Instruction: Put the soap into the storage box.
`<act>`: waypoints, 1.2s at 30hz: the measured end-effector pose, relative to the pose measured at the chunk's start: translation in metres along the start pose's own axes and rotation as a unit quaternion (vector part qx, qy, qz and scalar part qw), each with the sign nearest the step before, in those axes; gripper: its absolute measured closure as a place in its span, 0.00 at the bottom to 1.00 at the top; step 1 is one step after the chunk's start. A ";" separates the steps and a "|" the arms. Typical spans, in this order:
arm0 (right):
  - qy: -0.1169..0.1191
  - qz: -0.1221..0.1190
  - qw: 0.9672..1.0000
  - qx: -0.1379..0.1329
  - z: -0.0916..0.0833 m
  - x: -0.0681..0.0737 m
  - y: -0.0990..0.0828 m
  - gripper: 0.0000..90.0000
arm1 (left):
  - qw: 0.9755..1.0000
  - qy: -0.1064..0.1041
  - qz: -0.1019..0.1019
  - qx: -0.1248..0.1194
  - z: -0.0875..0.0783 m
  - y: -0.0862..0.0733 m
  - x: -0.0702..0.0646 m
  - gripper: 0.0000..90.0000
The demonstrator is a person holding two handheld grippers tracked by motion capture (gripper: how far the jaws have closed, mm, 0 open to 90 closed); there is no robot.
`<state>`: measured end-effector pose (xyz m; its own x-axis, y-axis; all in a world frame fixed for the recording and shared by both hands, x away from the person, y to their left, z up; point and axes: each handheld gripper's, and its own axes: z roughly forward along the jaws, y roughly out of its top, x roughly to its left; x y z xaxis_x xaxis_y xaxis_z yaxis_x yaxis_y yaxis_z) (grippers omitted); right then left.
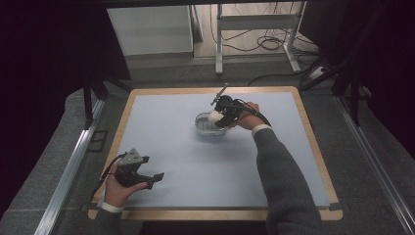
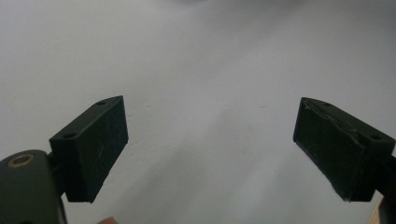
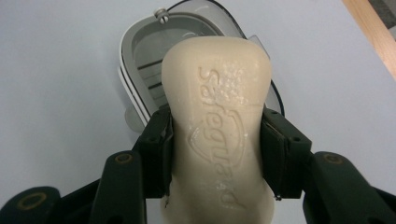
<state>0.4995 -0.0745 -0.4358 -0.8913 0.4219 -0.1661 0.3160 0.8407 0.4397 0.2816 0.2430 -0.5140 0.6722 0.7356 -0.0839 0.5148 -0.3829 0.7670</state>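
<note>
One cream soap bar (image 3: 217, 135) — embossed lettering | pinched by right tongs (image 3: 215, 151) | over dish (image 3: 140, 60)

soap bar (image 3: 217, 126): waxy, embossed | dish (image 3: 140, 51): glossy plastic | table (image 1: 303, 105): wood edge

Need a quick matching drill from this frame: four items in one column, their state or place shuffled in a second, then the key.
Column 1
1. left hand-held gripper
2. right hand-held gripper
3. soap bar
4. soap dish

Column 2
A. grey, sits on the blue mat near the table's middle
B. cream, embossed lettering, clamped at its narrow waist
C. jaws wide apart, nothing between them, near the table's front left
D. jaws closed on something, held above the dish

Pairs: 1-C, 2-D, 3-B, 4-A
</note>
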 end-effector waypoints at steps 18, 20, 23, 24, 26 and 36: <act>0.014 -0.032 0.999 0.002 0.021 -0.001 0.019 0.54 | 1.000 0.000 0.001 -0.001 0.000 0.000 0.000 0.12; 0.015 -0.035 0.999 0.002 0.022 -0.001 0.019 0.54 | 1.000 -0.001 0.002 0.001 0.000 0.000 -0.001 0.12; 0.016 -0.042 0.999 0.003 0.024 -0.001 0.019 0.54 | 1.000 -0.001 0.003 0.000 0.000 0.001 -0.001 0.12; 0.017 -0.039 0.999 0.005 0.025 -0.001 0.019 0.54 | 1.000 -0.001 0.000 -0.002 0.001 0.001 -0.002 0.12; 0.020 -0.041 0.999 0.008 0.027 0.000 0.019 0.54 | 1.000 0.000 0.001 -0.002 0.000 0.001 -0.002 0.12; 0.029 -0.028 0.999 -0.010 0.025 0.000 0.021 0.51 | 1.000 -0.001 0.002 -0.001 0.002 0.001 -0.002 0.12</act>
<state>0.5147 -0.0488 -0.4491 -0.9249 0.3532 -0.1407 0.2585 0.8555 0.4488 0.2813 0.2401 -0.5145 0.6749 0.7334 -0.0819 0.5117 -0.3851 0.7680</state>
